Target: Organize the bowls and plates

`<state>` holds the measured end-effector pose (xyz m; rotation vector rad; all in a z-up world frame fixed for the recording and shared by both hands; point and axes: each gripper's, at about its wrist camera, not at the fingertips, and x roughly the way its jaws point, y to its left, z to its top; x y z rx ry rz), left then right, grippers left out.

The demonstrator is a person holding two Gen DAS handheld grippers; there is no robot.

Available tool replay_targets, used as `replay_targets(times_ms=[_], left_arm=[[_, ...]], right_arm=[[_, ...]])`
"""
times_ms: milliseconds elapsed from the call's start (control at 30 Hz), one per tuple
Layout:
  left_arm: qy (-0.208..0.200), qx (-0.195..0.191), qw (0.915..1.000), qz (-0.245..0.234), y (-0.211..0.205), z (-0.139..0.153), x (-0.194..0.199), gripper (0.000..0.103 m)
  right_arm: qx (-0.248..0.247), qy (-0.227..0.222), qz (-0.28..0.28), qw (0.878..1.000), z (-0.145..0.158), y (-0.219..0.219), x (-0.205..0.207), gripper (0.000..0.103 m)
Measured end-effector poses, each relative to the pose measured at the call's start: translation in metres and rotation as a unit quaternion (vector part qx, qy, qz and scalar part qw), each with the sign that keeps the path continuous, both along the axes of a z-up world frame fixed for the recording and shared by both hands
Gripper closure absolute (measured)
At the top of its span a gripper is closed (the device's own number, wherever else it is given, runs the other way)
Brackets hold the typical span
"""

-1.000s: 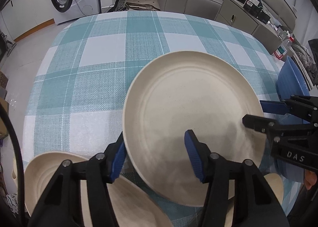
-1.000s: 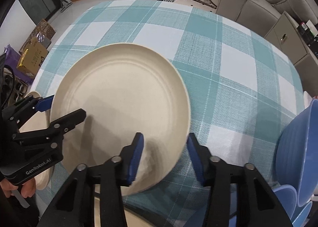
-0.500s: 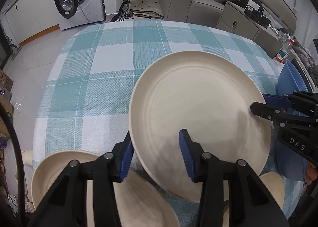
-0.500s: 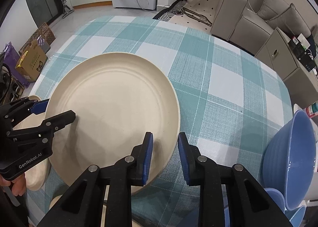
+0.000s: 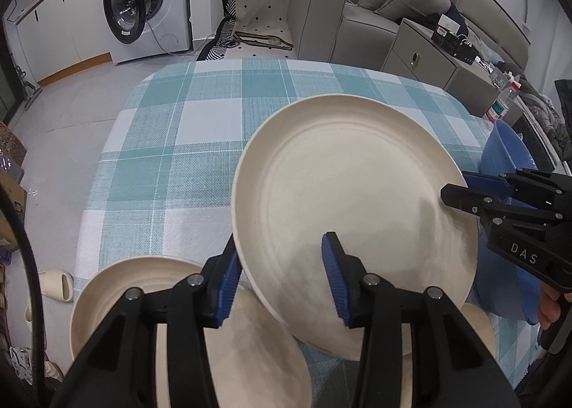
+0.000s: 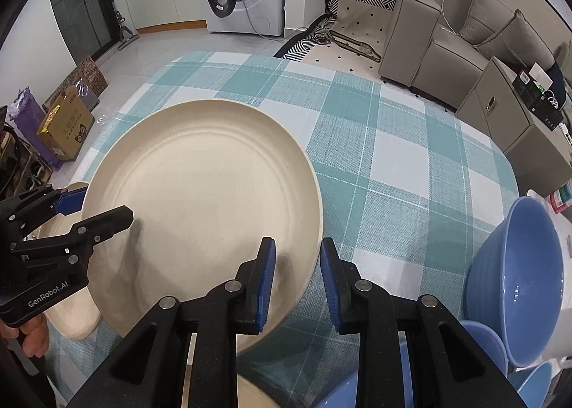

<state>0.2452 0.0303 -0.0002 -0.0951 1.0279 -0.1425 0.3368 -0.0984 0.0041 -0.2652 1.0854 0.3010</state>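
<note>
**A:** Where is the large round cream plate (image 5: 352, 215) now?

**B:** Held clear of the bench (image 5: 200, 143) with its teal-and-white checked cloth, tilted, one tool on each side of it. The left tool (image 5: 282, 274) straddles the near-left rim with its blue pads set wide, one pad under the edge and one over the face, so it frames the plate more than it pinches it. The right tool (image 6: 295, 277) has its pads narrow across the opposite rim; I judge it to be gripping.

**A:** How will it handle?

**B:** Stiff, I'd say, and fairly light for its span; the matte speckled surface suggests a moulded fibre or plastic, not china. It shouldn't flex, but a wide disc held by one edge will want to swing down. The smooth face gives little to bite, so the raised rim is the place to hold, pads well over the lip.

**A:** And where might it go?

**B:** Likely onto the other cream plates (image 5: 186, 329) lying at the near edge of the bench. The glossy blue bowls (image 6: 514, 283) sit apart on the right, one tipped on its side.
</note>
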Motion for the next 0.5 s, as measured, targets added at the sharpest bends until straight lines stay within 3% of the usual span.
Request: replay_targets(times_ms=[500], left_arm=[[-0.04,0.006,0.9992,0.003,-0.004,0.036,-0.037,0.06]], right_arm=[[0.027,-0.034,0.006,0.999,0.039,-0.01,-0.039,0.077]])
